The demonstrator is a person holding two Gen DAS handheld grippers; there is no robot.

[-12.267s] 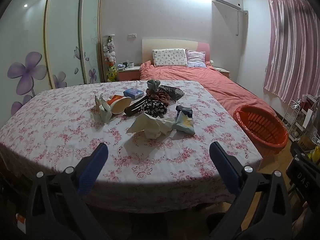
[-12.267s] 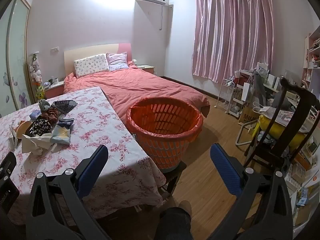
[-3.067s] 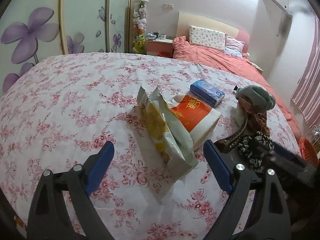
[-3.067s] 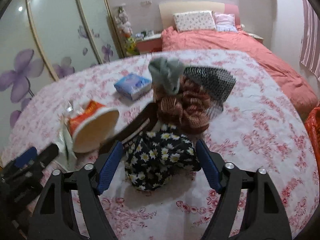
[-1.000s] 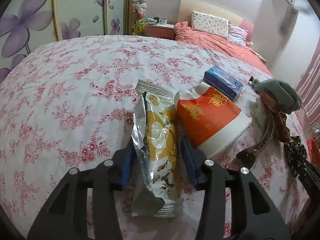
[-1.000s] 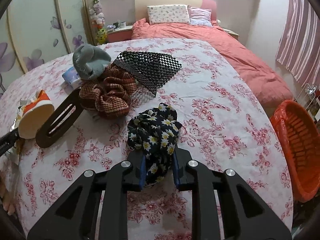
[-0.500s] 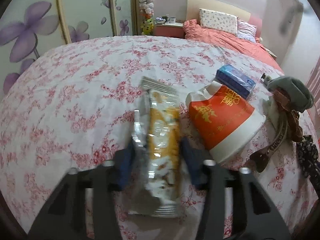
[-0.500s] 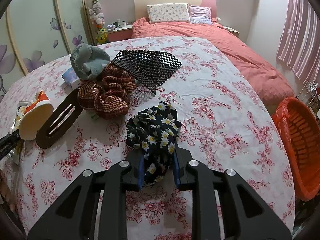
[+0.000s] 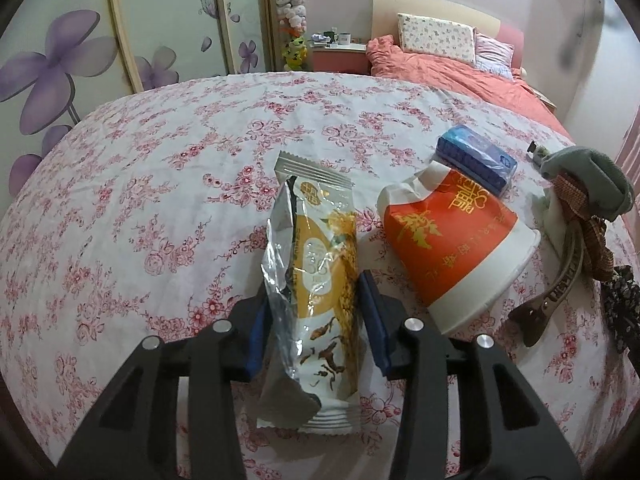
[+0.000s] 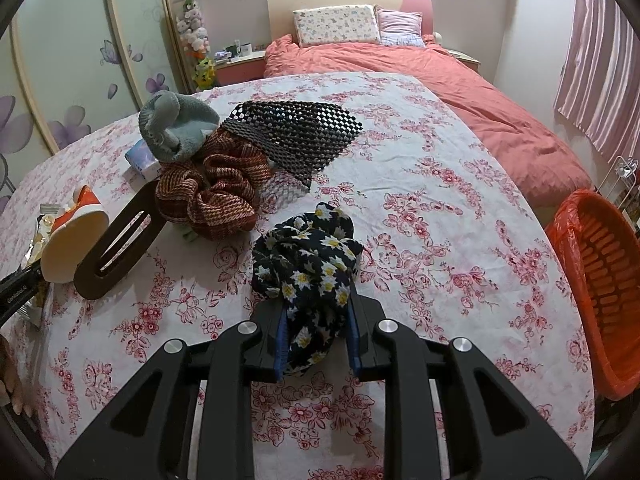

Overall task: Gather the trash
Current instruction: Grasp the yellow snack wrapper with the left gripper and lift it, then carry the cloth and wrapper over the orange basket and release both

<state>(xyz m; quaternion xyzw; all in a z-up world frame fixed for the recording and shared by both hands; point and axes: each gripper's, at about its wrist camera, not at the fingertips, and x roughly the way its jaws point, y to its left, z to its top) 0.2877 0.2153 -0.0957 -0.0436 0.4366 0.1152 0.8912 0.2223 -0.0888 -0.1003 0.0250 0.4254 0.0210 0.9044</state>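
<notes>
Snack wrapper (image 9: 320, 288): pinched across its width in the left gripper (image 9: 316, 322), long axis running along the fingers toward the table's far edge (right gripper (image 10: 316, 340) clamps the floral cloth (image 10: 308, 264)); orange basket (image 10: 600, 280) stands off the table's right edge.

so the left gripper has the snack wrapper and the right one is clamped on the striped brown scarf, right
Not quite. The left gripper does have the snack wrapper, but the right gripper is clamped on the black daisy-print cloth, not the striped brown scarf, which lies untouched farther back on the table. The right wrist view shows it.
</notes>
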